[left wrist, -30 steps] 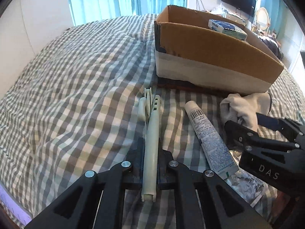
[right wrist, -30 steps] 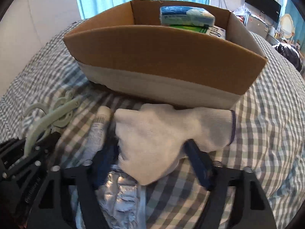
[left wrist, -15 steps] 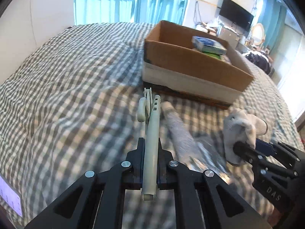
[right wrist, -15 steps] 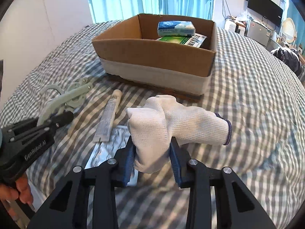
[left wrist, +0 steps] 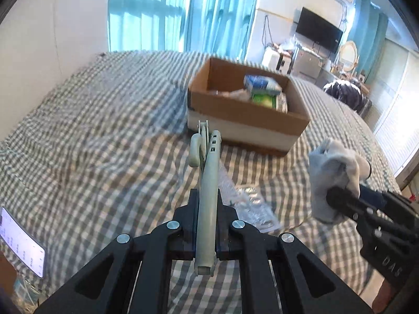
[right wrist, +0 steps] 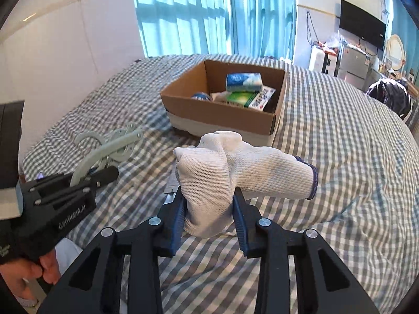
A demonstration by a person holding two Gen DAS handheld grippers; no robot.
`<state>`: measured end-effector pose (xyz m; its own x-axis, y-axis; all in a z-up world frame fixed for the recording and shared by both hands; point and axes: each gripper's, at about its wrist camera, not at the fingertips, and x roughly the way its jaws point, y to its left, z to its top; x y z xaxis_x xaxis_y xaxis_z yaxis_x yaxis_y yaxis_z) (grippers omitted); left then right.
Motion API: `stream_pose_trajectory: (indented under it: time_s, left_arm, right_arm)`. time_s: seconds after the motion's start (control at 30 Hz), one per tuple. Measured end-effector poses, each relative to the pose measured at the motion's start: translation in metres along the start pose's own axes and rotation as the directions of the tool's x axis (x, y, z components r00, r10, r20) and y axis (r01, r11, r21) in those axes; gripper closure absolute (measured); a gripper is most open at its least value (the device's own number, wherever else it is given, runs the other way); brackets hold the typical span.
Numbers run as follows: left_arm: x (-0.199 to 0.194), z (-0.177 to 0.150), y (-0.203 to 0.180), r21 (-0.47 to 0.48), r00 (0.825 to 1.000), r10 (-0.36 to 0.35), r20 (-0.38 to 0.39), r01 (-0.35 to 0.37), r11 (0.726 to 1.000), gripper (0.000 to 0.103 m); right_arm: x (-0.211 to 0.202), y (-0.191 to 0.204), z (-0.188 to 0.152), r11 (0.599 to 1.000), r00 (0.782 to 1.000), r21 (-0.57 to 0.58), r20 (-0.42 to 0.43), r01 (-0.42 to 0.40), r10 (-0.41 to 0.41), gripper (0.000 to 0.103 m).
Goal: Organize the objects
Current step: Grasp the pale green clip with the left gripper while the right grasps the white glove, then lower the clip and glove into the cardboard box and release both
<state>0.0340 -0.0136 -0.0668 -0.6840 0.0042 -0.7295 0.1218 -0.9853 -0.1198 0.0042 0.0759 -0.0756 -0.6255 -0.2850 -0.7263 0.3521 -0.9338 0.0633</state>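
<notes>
the left gripper [left wrist: 207, 225] is clenched on a pale green plastic hanger [left wrist: 208, 183], gripping its flat bar edge-on so the hook end points forward toward the box [left wrist: 243, 110]. the right gripper [right wrist: 209, 209] is clamped on a bunched white glove [right wrist: 225, 172], with the cuff sticking out to the right. both things are held up off the bed [right wrist: 340, 144], short of the box, which sits toward the far middle of the bed with its near wall facing the grippers.

the box already holds a blue pack [right wrist: 243, 81], a green carton [right wrist: 248, 98] and some smaller items. a foil sheet [left wrist: 254, 206] lies on the bed just under the hanger, and a tube seems to lie beside it, though it is too blurred to be sure.

the step in hand looks like carrying both loads over the near wall and dropping them inside. to do it well, each should clear the rim before it comes down. the hanger is long, so it should go in along the box's longer side or tilted hook-first, otherwise it may bridge the rim. the glove is soft and can fall into the open near-left corner; letting go low keeps it from catching on the wall. taking the grippers in one at a time avoids them bumping over the opening.
</notes>
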Motion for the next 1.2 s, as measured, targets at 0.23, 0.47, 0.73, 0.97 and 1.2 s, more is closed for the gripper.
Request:
stream_pose_trajectory:
  time_s: [0.23, 0.47, 0.73, 0.97, 1.2]
  left_arm:
    - [-0.02, 0.031, -0.009, 0.026, 0.997, -0.008, 0.072, 0.006, 1.0, 0.094]
    - [-0.019, 0.079, -0.014, 0.029, 0.993, -0.022, 0.114, 0.019, 0.999, 0.094]
    - [-0.001, 0.135, -0.02, 0.044, 0.987, -0.045, 0.151, 0.038, 0.998, 0.094]
    - [0.041, 0.169, -0.024, 0.063, 0.988, -0.05, 0.144, 0.042, 0.997, 0.094]
    - [0.115, 0.178, -0.036, 0.117, 0.998, -0.02, 0.063, 0.013, 0.993, 0.094]
  right_arm:
    - [-0.032, 0.005, 0.023, 0.999, 0.997, -0.044, 0.074, -0.003, 0.006, 0.07]
    - [-0.041, 0.004, 0.067, 0.997, 0.992, -0.072, 0.126, -0.021, 0.029, 0.07]
    - [-0.033, -0.011, 0.126, 0.997, 0.984, -0.076, 0.175, -0.022, 0.035, 0.07]
    - [0.013, -0.026, 0.168, 0.996, 0.984, -0.082, 0.172, -0.04, 0.053, 0.07]
    - [0.097, -0.036, 0.165, 0.993, 0.995, -0.107, 0.071, -0.056, 0.064, 0.07]
